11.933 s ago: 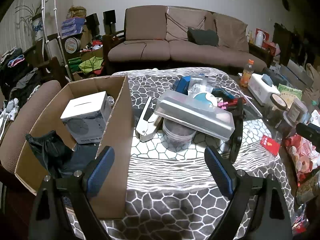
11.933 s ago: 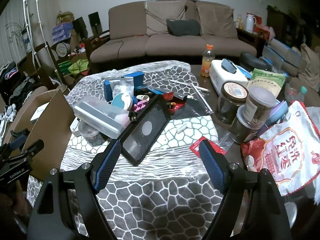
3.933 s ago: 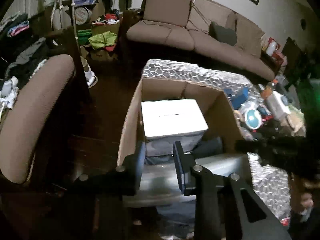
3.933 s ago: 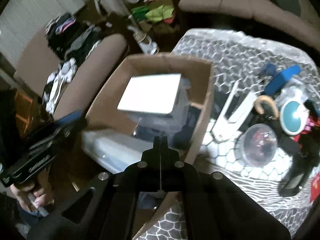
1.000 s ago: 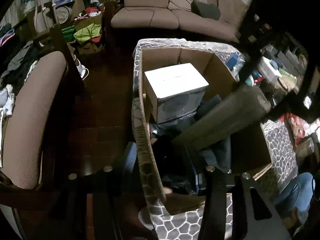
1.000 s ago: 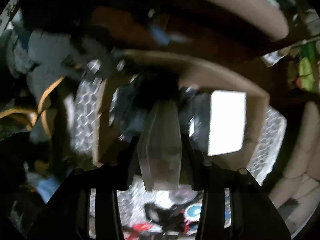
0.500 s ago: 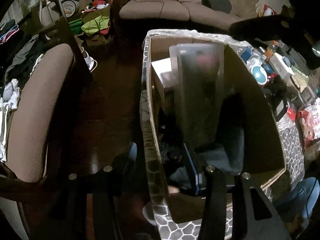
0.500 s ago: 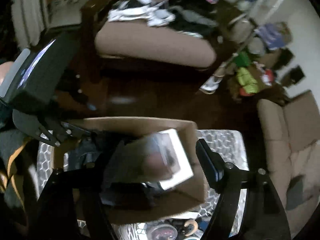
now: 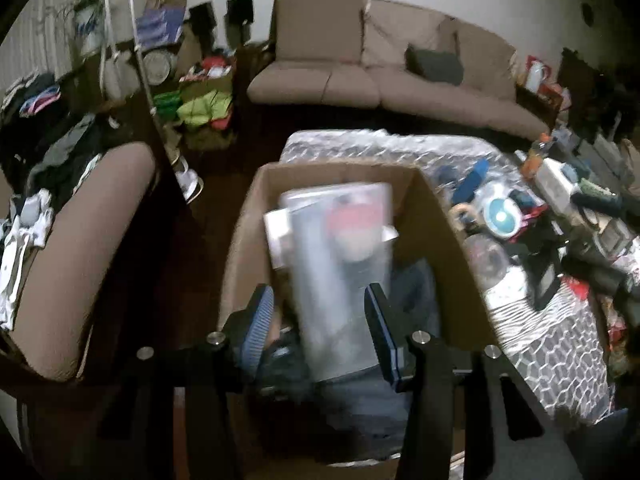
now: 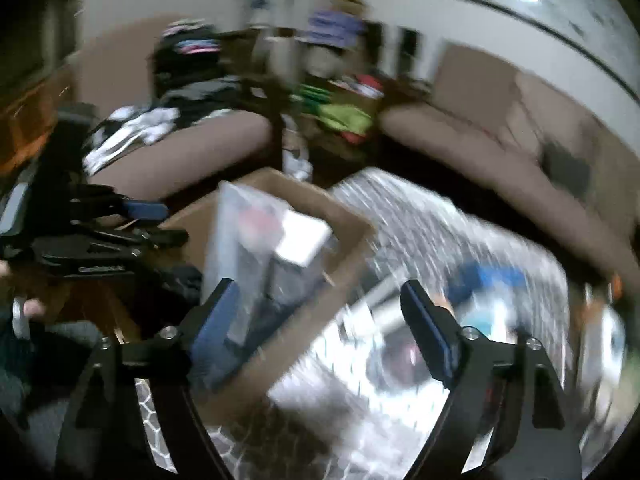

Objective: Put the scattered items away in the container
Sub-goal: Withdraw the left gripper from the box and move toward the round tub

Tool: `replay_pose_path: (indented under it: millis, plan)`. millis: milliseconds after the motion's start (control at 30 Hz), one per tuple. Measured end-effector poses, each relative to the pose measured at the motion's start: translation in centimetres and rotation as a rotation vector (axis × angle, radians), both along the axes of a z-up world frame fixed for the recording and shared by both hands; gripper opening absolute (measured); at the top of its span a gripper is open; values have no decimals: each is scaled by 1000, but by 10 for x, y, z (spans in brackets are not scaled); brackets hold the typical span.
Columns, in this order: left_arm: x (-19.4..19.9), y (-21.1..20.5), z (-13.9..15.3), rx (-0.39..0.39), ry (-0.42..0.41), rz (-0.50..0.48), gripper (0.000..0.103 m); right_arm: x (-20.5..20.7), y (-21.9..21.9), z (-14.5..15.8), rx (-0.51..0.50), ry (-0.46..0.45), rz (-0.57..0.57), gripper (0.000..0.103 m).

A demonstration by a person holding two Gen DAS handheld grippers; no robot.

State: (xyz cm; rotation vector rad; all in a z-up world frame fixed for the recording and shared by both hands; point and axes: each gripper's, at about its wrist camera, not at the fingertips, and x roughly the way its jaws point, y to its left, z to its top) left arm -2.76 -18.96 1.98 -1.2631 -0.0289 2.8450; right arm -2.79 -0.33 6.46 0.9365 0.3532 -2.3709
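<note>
An open cardboard box point(image 9: 244, 248) sits at the left edge of the table. A long clear plastic container point(image 9: 340, 280) leans in it, resting over a white box point(image 9: 276, 224) and dark clothing point(image 9: 360, 408). My left gripper point(image 9: 318, 324) hovers over the box's near end. Its jaws stand partly apart, and the container lies beyond them, untouched. In the right wrist view the box point(image 10: 316, 344) and container point(image 10: 240, 240) are blurred. The left gripper point(image 10: 160, 224) shows beside them. My right gripper point(image 10: 320, 316) is opening wide, with nothing between its fingers.
The patterned table point(image 9: 540, 344) holds scattered items: a round blue-white thing point(image 9: 500, 216), a blue box point(image 9: 474, 180), a clear tub point(image 9: 488, 260) and a black tablet point(image 9: 544, 280). A brown chair point(image 9: 80, 240) stands left of the box and a sofa point(image 9: 380, 80) behind it.
The right gripper let go of the clear container, which now leans in the box, then rolled upright and swung toward the table with jaws widening. The left gripper drew back over the box's near end.
</note>
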Motion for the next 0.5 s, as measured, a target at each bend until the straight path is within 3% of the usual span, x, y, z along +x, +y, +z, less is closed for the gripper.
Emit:
replay_pose_path:
  millis: [67, 133, 200, 267, 367, 500]
  plan:
    - [3, 17, 3, 36, 30, 14, 50, 10, 20, -4, -9, -6, -85, 85]
    - [6, 32, 3, 84, 50, 26, 59, 24, 41, -6, -21, 19, -167, 87]
    - [12, 47, 4, 105, 87, 44, 60, 38, 61, -10, -35, 57, -231, 87]
    - [18, 63, 5, 98, 113, 50, 61, 53, 89, -13, -67, 99, -342, 87]
    - [31, 93, 11, 67, 171, 7, 62, 61, 123, -12, -89, 89, -422, 87]
    - [43, 120, 22, 19, 256, -50, 81, 72, 170, -3, -69, 131, -498, 92]
